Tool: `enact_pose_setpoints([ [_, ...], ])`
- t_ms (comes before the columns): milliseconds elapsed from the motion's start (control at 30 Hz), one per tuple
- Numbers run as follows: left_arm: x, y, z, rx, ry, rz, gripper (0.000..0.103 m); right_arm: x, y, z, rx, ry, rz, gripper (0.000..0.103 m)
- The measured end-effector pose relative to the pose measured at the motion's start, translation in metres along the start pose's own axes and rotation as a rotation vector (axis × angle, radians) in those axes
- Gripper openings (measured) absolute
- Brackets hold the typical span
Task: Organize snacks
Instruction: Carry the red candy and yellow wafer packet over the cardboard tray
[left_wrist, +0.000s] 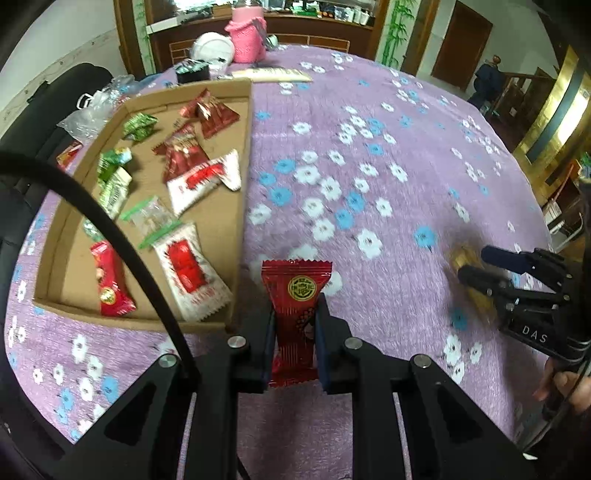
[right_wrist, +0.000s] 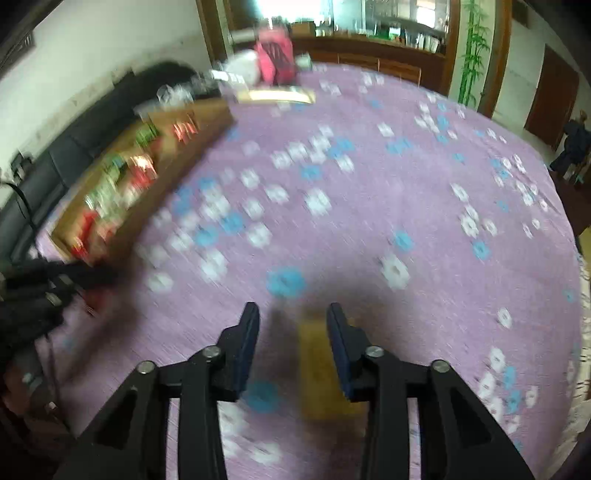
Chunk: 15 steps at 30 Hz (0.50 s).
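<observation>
The left gripper (left_wrist: 295, 325) pinches a red candy packet (left_wrist: 295, 295) just beside the cardboard tray (left_wrist: 236, 192), ready to drop in, while the right gripper (right_wrist: 291, 332), fingers parted, straddles a blurred golden snack (right_wrist: 317, 369) on the bench (left_wrist: 388, 147), needing closure.

From my right wrist view the cardboard tray (right_wrist: 147, 162) and its snacks smear into blur. The golden packet (right_wrist: 321, 373) between my right gripper (right_wrist: 291, 314) is blurred; its print unreadable.
</observation>
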<state>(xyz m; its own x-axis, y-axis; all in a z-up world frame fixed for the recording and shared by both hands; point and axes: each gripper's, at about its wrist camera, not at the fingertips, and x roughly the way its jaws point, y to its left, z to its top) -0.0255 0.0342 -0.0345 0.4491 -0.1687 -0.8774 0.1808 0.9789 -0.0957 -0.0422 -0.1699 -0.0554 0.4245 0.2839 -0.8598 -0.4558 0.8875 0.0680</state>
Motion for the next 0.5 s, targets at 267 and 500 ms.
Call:
enact_pose_setpoints([
  [267,0.019,-0.031,-0.004,0.059,0.052,-0.041,0.020,0.004,-0.006,-0.022,-0.064,0.031,0.007,0.046],
  [500,0.028,-0.044,-0.004,0.075,0.079,-0.045,0.021,-0.004,0.001,-0.024,-0.139,0.055,-0.015,0.033],
])
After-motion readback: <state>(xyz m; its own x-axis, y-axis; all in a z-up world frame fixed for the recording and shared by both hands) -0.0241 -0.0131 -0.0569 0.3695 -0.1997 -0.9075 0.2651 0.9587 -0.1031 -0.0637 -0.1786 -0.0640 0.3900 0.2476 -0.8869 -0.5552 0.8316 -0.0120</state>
